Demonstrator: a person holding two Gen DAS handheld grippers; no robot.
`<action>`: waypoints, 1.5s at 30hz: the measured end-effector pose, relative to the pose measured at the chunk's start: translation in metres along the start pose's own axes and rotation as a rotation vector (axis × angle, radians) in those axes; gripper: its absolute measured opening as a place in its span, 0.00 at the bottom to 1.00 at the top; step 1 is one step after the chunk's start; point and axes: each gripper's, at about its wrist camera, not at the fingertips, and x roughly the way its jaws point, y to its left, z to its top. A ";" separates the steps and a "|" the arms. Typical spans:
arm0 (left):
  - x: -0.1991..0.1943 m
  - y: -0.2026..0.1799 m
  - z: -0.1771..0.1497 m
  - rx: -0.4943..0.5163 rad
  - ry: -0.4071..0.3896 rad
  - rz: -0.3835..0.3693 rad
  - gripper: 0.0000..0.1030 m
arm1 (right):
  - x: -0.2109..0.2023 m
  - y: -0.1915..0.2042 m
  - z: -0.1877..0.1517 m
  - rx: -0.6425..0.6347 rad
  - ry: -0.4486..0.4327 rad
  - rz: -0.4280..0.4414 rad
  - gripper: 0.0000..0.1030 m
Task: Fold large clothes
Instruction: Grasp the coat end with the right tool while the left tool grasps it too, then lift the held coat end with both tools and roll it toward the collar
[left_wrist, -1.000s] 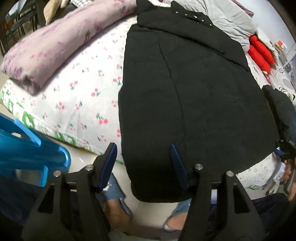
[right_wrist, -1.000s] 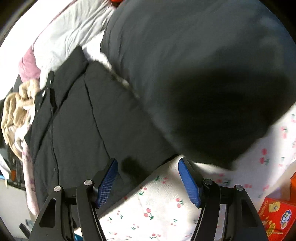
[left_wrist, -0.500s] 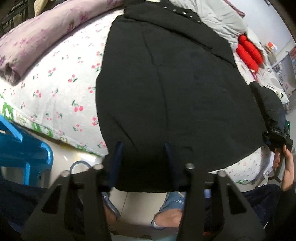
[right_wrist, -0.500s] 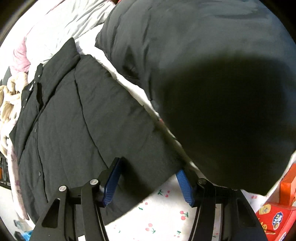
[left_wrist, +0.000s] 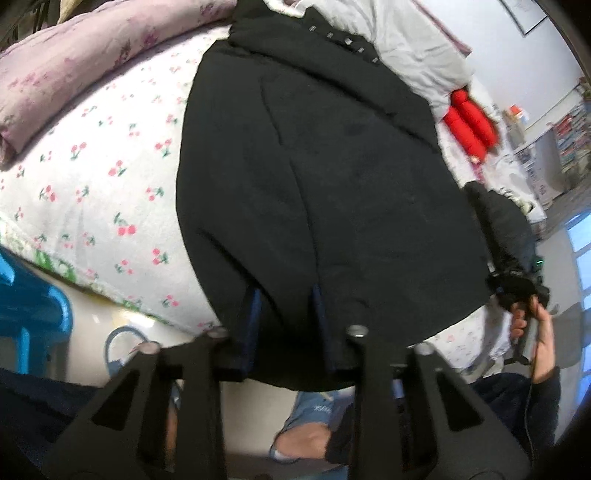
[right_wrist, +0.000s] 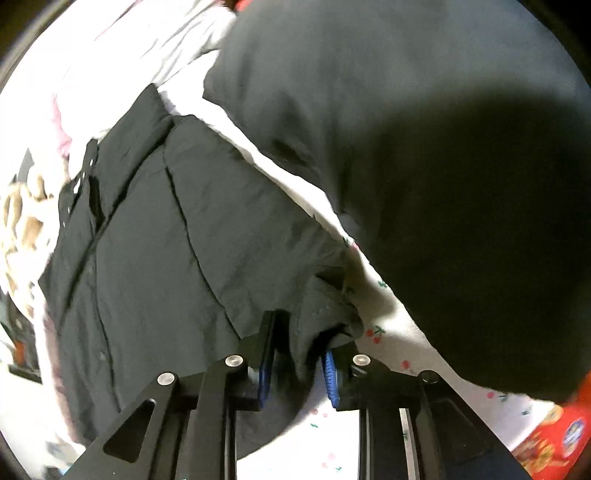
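- Left wrist view: the black coat (left_wrist: 332, 177) lies spread on the cherry-print bedsheet (left_wrist: 92, 177), its hem hanging over the near edge — the left gripper (left_wrist: 284, 317) is clamped on that hem. At far right, a hand (left_wrist: 535, 332) holds the other gripper.
- Right wrist view: the right gripper (right_wrist: 299, 350) pinches a bunched corner of the coat (right_wrist: 155, 240); another dark garment (right_wrist: 443, 166) fills the right — a red box (right_wrist: 554, 435) sits near right.

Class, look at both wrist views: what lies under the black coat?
Under the black coat lies the cherry-print sheet, showing along both sides. The coat covers whatever lies beneath its middle, so that cannot be seen.
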 end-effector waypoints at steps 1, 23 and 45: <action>-0.002 -0.001 0.001 0.010 -0.008 -0.002 0.10 | -0.002 -0.003 0.000 0.018 -0.006 0.030 0.22; -0.195 0.001 0.035 0.039 -0.355 -0.067 0.04 | -0.190 0.012 -0.112 -0.100 -0.438 0.603 0.04; -0.104 0.026 0.224 -0.149 -0.286 -0.012 0.01 | -0.067 0.106 0.015 -0.003 -0.297 0.289 0.06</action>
